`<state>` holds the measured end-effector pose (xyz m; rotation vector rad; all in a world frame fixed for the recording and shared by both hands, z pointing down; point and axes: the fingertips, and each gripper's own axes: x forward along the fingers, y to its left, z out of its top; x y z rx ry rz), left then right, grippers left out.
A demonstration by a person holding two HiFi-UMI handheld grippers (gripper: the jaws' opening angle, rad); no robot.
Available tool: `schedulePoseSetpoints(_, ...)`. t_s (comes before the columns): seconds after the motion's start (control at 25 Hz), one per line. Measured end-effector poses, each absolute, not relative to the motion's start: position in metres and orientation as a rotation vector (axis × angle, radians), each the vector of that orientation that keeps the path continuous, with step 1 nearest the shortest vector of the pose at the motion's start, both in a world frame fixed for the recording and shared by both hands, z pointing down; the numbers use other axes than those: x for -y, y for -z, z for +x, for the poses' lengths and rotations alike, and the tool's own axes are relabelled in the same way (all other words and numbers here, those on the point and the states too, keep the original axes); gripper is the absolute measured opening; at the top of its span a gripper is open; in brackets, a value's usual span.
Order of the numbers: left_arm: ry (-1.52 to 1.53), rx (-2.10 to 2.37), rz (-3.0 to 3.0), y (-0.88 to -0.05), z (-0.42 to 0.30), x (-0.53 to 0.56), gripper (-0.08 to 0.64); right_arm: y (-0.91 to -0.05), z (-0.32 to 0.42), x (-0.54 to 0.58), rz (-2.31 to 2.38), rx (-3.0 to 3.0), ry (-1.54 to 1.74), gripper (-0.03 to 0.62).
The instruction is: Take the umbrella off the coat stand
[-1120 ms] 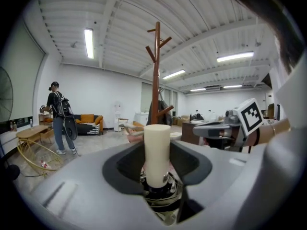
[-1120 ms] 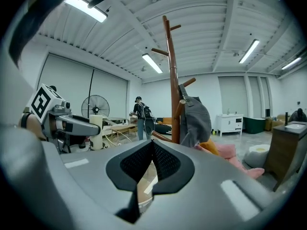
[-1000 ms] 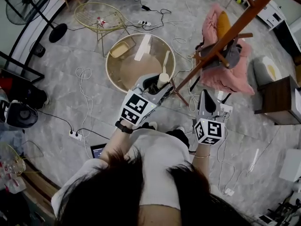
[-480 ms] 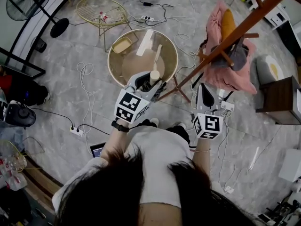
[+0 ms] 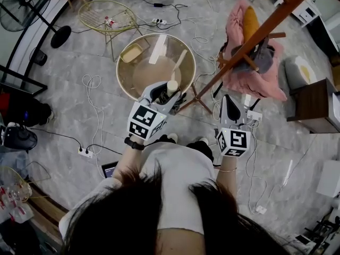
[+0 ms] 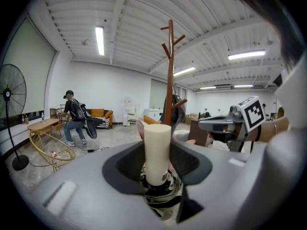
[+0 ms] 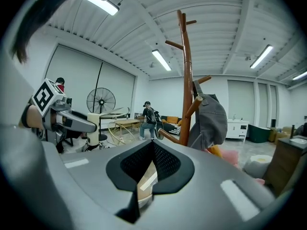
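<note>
Beside the coat stand, left claw clamps the umbrella, right claw together, empty; best draw it away level, grip firm.

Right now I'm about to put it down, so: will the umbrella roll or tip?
Likely rolls if laid flat: the umbrella has a smooth cylindrical handle. Stood on end, it would probably tip, being slim.

Grey marble floor, round glass table, standing fan.
</note>
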<state>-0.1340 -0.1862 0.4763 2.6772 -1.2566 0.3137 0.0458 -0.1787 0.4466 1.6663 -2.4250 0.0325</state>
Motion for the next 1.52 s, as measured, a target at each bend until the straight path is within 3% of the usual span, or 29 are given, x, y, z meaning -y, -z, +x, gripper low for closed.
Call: schedulePoseSetpoints(1.52,-0.322,1.174,2.749,-0.464,-0.097,0.18,0.212,-0.446,0.072,0.167,1.709,2.431,-0.088,0.002)
